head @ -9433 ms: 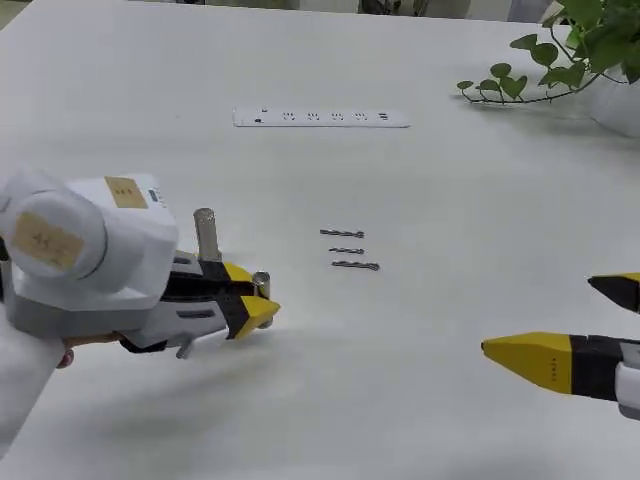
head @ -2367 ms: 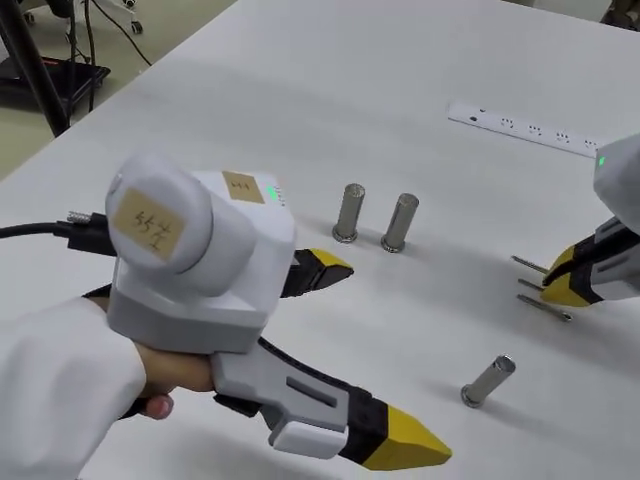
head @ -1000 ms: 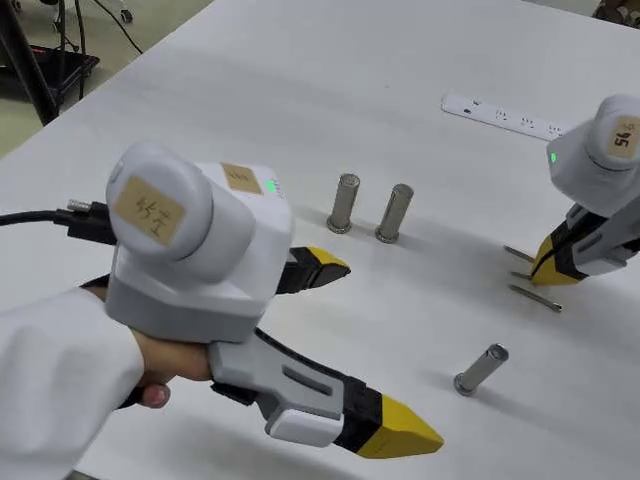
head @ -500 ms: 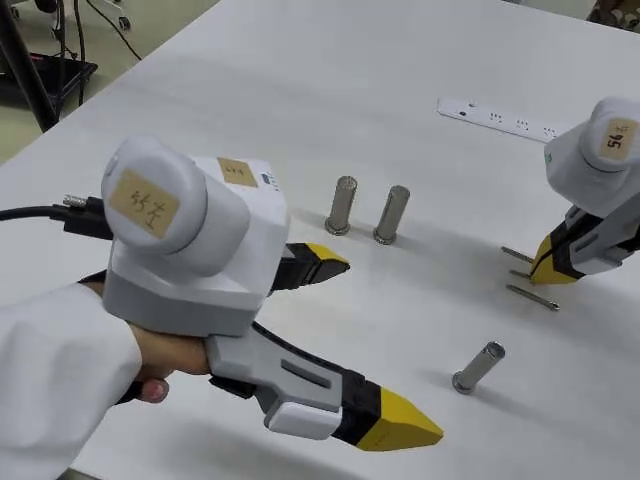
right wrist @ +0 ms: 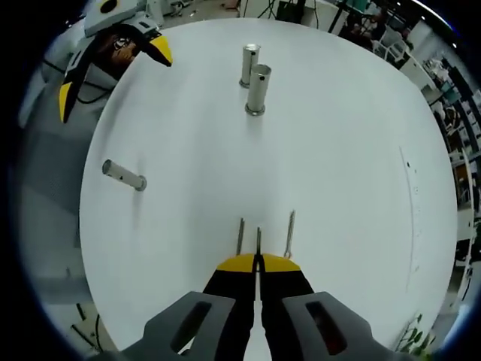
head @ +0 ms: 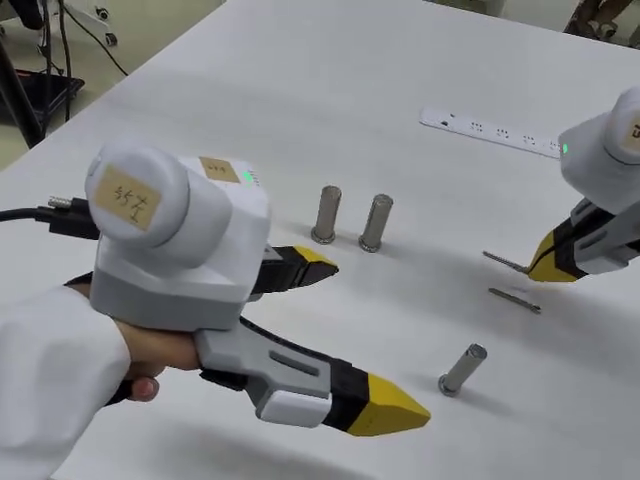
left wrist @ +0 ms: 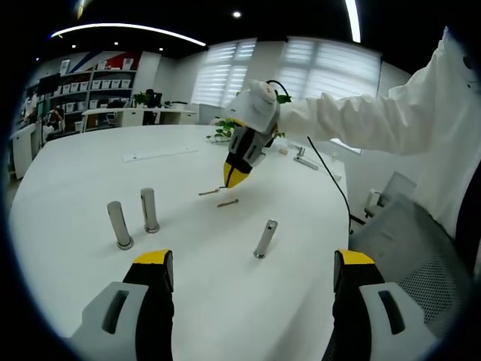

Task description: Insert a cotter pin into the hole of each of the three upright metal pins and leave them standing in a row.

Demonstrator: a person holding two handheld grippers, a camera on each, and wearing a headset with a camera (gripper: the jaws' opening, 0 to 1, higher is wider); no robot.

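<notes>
Picking the middle cotter pin off the white table looks to be the step in hand. The right gripper has its yellow tips pressed together on the near end of that pin. A second cotter pin lies just beside it on one side and a third cotter pin on the other. To do this well, the lift should go straight up so the neighbours are not dragged along, and the pinch should stay at the very end so most of the length sticks out free for threading.

The left gripper is spread wide and carries nothing, hovering low over the table. It is near the first upright pin and the second upright pin, which stand close together but apart. The fallen pin lies on its side well away from them and has to be stood up in line with the pair. The free gripper seems the natural one for that, and for steadying each pin while the cotter goes in, since a narrow base may tip under a sideways push. The cross-holes are too small to make out, so the approach angle needs checking up close.

The metal pins are dull silver cylinders, each with a small flange at the foot and a hollow-looking top, smooth enough to roll. The cotter pins are thin, straight grey wire. The table is smooth and matt, and a flat white power strip lies further back. The jaw tips are hard and taper to a point, yellow over black
</notes>
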